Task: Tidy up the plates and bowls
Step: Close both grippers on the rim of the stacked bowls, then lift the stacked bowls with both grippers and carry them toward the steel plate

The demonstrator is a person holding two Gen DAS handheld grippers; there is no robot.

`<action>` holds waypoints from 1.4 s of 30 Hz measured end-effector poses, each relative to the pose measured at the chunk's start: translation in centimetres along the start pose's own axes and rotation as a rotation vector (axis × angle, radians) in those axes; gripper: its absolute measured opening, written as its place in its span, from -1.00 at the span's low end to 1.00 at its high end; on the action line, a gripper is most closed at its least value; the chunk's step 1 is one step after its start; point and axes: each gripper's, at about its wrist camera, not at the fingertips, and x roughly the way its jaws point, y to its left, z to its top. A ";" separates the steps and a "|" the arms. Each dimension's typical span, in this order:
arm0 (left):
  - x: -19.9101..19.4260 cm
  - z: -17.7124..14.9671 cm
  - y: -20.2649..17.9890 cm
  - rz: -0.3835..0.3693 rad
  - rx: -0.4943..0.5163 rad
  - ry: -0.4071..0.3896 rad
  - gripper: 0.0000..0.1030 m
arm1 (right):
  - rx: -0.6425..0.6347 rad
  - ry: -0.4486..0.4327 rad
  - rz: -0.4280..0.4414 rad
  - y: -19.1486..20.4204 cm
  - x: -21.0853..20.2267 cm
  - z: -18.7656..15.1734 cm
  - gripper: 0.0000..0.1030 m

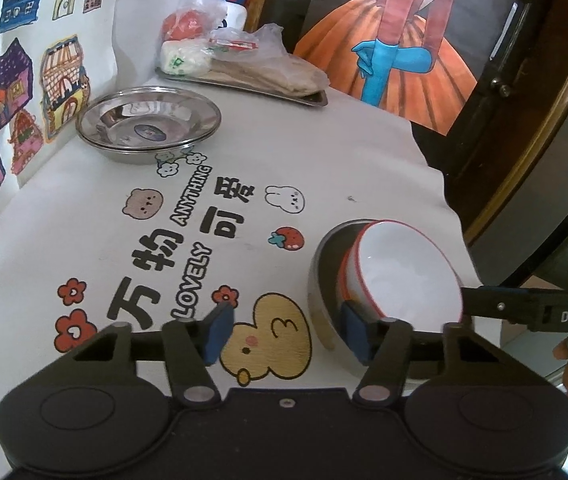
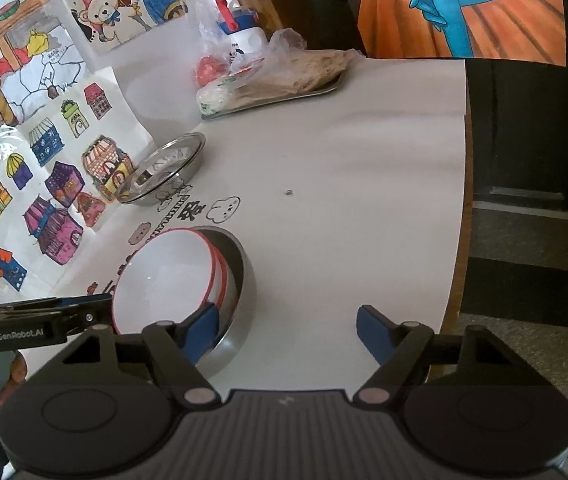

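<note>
Two white bowls with red rims [image 1: 400,276] sit nested inside a steel bowl [image 1: 322,280] near the table's right front edge; the stack also shows in the right wrist view [image 2: 164,276]. Stacked steel plates [image 1: 148,120] stand at the back left, seen too in the right wrist view [image 2: 164,168]. My left gripper [image 1: 286,332] is open, its right pad beside the steel bowl. My right gripper [image 2: 288,330] is open, its left pad next to the steel bowl [image 2: 240,280]. Neither holds anything.
A steel tray [image 1: 308,98] with bagged food and a bottle stands at the back. Children's drawings [image 1: 12,92] line the wall on the left. The white printed tablecloth [image 1: 244,184] ends at the right edge, past it a dark cabinet [image 2: 524,160].
</note>
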 end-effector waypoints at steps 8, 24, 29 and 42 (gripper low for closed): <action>0.0 0.4 -0.4 -0.042 -0.014 0.012 -0.42 | 0.061 0.013 0.082 -0.4 0.1 0.3 0.05; 0.8 1.7 0.8 -0.067 -0.097 0.033 -0.72 | 0.216 0.071 0.175 -1.1 1.9 0.9 -0.14; 0.9 1.6 1.3 -0.087 -0.112 0.036 -0.71 | 0.262 0.093 0.224 -1.6 2.8 0.6 -0.40; 0.8 1.5 0.9 -0.071 -0.112 0.024 -0.73 | 0.179 0.086 0.171 0.2 2.4 1.0 -0.54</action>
